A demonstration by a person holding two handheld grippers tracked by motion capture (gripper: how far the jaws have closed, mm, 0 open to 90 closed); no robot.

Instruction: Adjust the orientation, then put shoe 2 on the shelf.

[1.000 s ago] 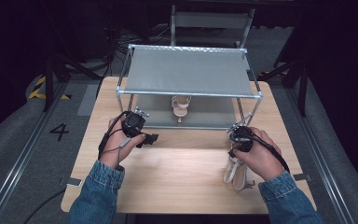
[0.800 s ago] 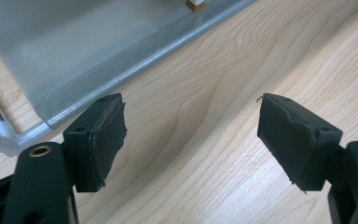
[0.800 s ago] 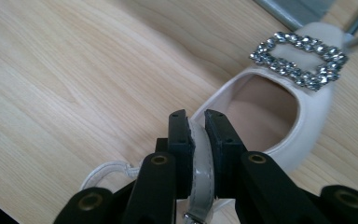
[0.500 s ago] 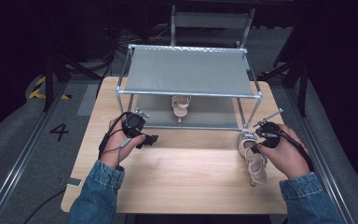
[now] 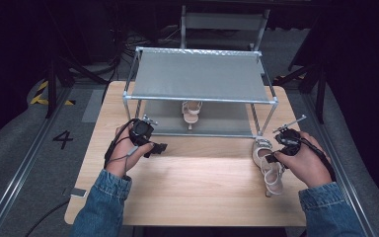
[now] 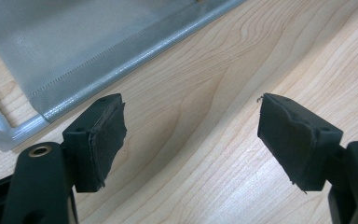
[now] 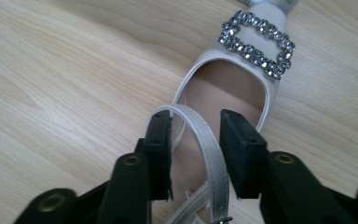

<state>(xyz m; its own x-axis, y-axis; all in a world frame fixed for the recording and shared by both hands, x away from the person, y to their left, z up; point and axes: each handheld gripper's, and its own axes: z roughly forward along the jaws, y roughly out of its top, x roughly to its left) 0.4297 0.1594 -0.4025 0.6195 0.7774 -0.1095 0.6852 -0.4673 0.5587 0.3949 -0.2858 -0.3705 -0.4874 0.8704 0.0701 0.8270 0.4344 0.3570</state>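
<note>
A pale beige high-heeled sandal (image 5: 268, 165) with a rhinestone buckle (image 7: 256, 44) lies on the wooden table (image 5: 197, 187), near the rack's right front leg. My right gripper (image 5: 272, 158) is over its ankle strap (image 7: 208, 140). Its jaws have just been opening and now straddle the strap (image 7: 196, 123) with a gap on each side. A matching sandal (image 5: 191, 111) stands on the lower shelf of the metal rack (image 5: 200, 74). My left gripper (image 5: 159, 147) hovers open over bare wood by the shelf's front edge (image 6: 191, 135), with nothing between its pads.
The rack's two mesh shelves take up the far half of the table, and its front right leg (image 5: 255, 121) stands just beyond the sandal. A small dark device (image 5: 77, 192) lies at the table's front left corner. A chair (image 5: 222, 22) stands behind the rack.
My right hand has carried the sandal to the right and a little away from me, set it down, and spread its jaws off the strap. My left hand has stayed put.
</note>
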